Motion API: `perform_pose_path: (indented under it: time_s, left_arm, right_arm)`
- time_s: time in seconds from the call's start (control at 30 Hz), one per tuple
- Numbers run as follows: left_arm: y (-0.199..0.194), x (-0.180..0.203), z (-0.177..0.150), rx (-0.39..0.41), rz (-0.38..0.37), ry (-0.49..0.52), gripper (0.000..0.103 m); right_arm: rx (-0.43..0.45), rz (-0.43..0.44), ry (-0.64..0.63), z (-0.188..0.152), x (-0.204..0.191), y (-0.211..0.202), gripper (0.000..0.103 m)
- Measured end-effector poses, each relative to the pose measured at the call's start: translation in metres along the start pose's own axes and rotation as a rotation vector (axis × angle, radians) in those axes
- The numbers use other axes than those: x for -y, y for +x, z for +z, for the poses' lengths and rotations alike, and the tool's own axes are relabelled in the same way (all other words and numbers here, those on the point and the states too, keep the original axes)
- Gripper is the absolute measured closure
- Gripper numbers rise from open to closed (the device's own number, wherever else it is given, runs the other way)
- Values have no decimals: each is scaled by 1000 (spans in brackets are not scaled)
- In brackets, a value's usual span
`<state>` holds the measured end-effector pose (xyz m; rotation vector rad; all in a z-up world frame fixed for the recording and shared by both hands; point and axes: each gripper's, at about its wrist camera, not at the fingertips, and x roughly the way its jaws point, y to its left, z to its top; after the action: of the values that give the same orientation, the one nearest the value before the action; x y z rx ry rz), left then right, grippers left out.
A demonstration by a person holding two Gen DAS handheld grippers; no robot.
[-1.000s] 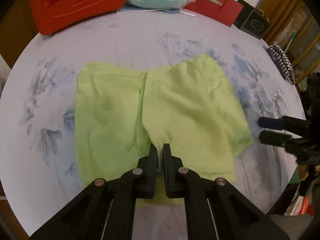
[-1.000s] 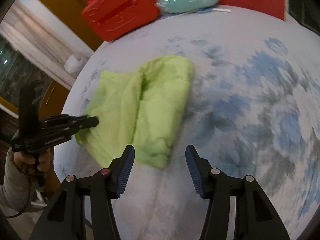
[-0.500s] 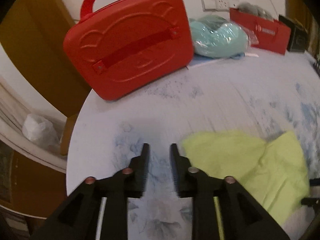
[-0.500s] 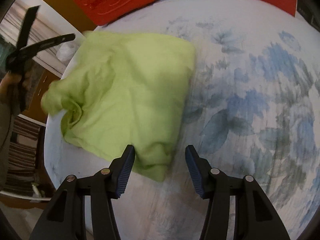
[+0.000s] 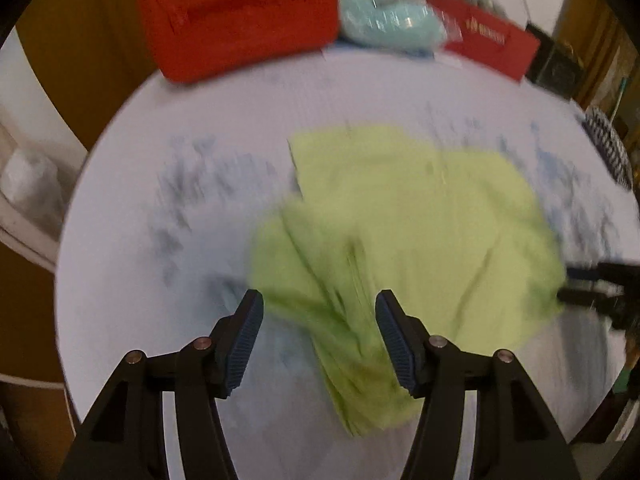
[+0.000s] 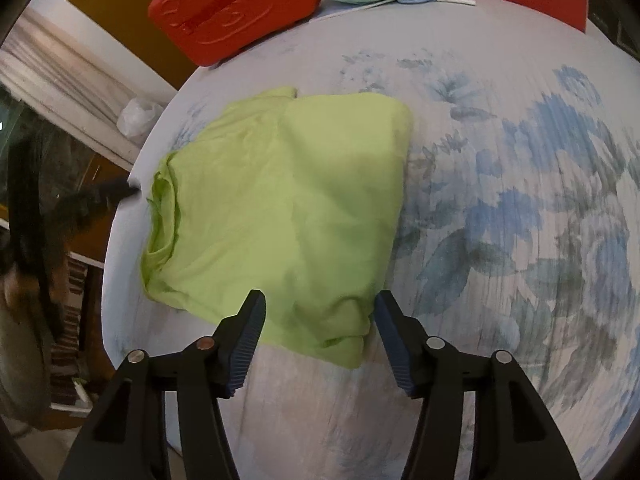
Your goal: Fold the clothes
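A lime-green garment [image 5: 420,220] lies folded on the round table [image 5: 180,200] with its blue flower-print cloth. My left gripper [image 5: 319,300] hangs over the garment's rumpled near-left part. Its jaws are opening; cloth lies between them below, and the pads do not press it. In the right wrist view the garment [image 6: 288,200] is a rough rectangle. My right gripper [image 6: 319,300] hovers over its near corner, jaws opening, gripping nothing. The right gripper [image 5: 576,284] also shows at the garment's right edge, and the left gripper [image 6: 116,190] is blurred at its left edge.
A red hard case [image 5: 240,12], a teal bundle in plastic [image 5: 388,24] and a red paper bag [image 5: 488,40] line the table's far side. A checked cloth [image 5: 608,148] hangs at the right rim. A white plastic bag [image 6: 136,116] sits beyond the left rim.
The left gripper, earlier shut on the garment's near edge, swung away to the left, came back and now stands open. The garment went from spread flat to folded over. The right gripper widened slightly.
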<state>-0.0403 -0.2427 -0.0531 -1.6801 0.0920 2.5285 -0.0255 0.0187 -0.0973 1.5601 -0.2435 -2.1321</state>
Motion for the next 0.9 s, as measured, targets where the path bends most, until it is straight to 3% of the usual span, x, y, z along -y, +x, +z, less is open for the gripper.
perform_pose_path:
  time_s: [0.13, 0.17, 0.2, 0.23, 0.27, 0.3, 0.33, 0.47, 0.53, 0.6, 0.67, 0.7, 0.73, 0.8, 0.9]
  left_arm:
    - [21, 10, -16, -39, -18, -23, 46]
    - [23, 11, -17, -35, -35, -32, 53]
    - [23, 11, -18, -34, -53, -42, 73]
    - [21, 11, -16, -33, -62, -53, 88]
    - [16, 10, -15, -26, -54, -59, 98]
    - [10, 7, -14, -16, -45, -61, 99]
    - [4, 3, -15, -12, -37, -66, 99]
    - [-3, -20, -32, -64, -30, -101, 100]
    - [6, -27, -46, -111, 19, -103, 100]
    - [7, -36, -54, -124, 3, -142, 99]
    - [-6, -36, -51, -82, -31, -153, 95]
    - [-15, -34, -46, -52, -39, -142, 85]
    - [-22, -30, -41, -23, -48, -134, 69]
    - [-37, -21, -29, 35, -93, -120, 57]
    - [-44, -4, -9, 84, -153, -92, 57]
  right_arm:
    - [-1, -11, 0, 2, -7, 6, 39]
    - [1, -20, -4, 3, -9, 9, 38]
    - [1, -26, -9, 5, -11, 12, 38]
    - [-3, -42, -22, 5, -13, 15, 41]
    - [-14, -81, -43, 6, -17, 20, 60]
    - [-23, -120, -70, 7, -20, 23, 72]
    - [-28, -148, -99, 8, -24, 23, 90]
    - [-39, -171, -93, 4, -20, 1, 93]
    - [-77, -166, -43, -5, -5, -5, 93]
    - [-132, -188, 4, -15, 13, -4, 84]
    - [-113, -161, 38, -20, 23, -10, 76]
    - [-88, -153, 46, -19, 23, -17, 73]
    - [-63, -144, 53, -19, 23, -25, 63]
    - [-4, -130, 45, -13, 17, -38, 53]
    - [67, -97, 11, 1, 4, -48, 50]
